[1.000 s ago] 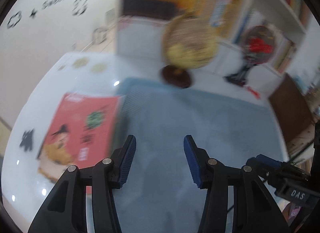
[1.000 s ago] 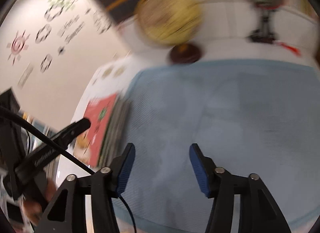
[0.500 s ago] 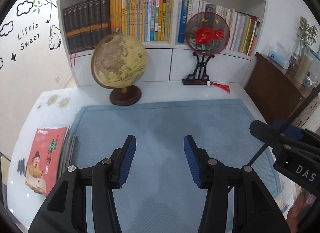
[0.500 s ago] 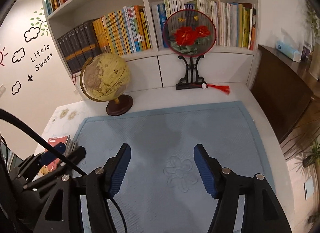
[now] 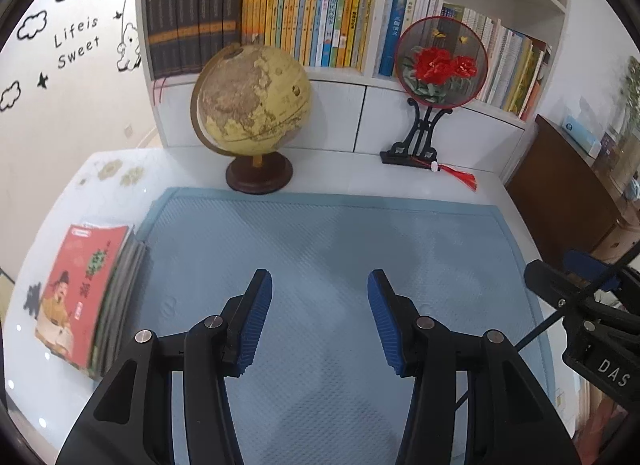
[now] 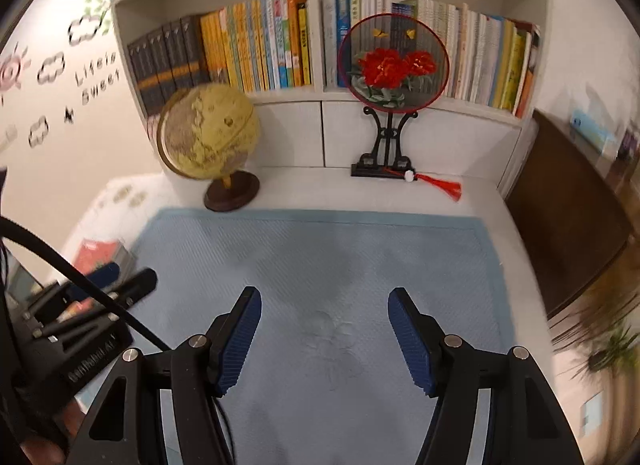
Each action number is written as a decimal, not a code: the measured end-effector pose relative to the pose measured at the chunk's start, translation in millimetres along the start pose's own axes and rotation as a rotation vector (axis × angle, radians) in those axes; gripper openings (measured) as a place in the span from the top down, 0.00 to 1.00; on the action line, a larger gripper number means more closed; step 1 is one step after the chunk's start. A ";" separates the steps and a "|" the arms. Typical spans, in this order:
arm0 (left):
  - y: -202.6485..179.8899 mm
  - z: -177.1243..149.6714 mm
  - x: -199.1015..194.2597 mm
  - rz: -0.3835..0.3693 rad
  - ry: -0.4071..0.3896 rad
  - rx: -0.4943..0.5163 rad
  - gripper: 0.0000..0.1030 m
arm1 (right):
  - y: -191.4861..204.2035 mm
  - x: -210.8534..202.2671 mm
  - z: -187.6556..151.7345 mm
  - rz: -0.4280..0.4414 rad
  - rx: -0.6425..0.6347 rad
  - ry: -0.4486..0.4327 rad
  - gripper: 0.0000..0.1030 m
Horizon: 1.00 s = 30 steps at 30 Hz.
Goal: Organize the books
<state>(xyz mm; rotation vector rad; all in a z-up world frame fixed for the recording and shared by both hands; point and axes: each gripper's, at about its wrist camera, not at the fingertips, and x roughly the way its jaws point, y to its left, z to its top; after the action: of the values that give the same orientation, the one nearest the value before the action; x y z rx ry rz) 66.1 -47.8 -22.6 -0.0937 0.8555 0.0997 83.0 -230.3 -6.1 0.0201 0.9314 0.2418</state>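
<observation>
The left gripper [image 5: 320, 315] is hanging over the blue mat [image 5: 340, 249] with its 2 blue-padded fingers spread wide, gripping nothing. The right gripper [image 6: 325, 335] is hovering over the same mat, its jaws also wide apart and empty. A stack of books [image 5: 86, 293], topped by a red cover, is lying flat on the white bench [image 5: 120, 173] just off the mat's left edge. Behind the mat, a globe [image 5: 252, 105] is standing near its left rear corner, and a round fan on a stand [image 5: 440, 65] is sitting to the globe's right.
</observation>
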 end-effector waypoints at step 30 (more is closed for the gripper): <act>-15.7 4.7 23.3 0.051 0.027 0.056 0.54 | -17.4 21.1 8.4 0.010 0.023 -0.007 0.38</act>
<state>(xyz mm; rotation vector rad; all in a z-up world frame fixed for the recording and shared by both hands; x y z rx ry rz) 86.7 -61.7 -36.6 -0.0210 0.8874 0.1223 105.2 -242.0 -19.9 0.0468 0.9272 0.2402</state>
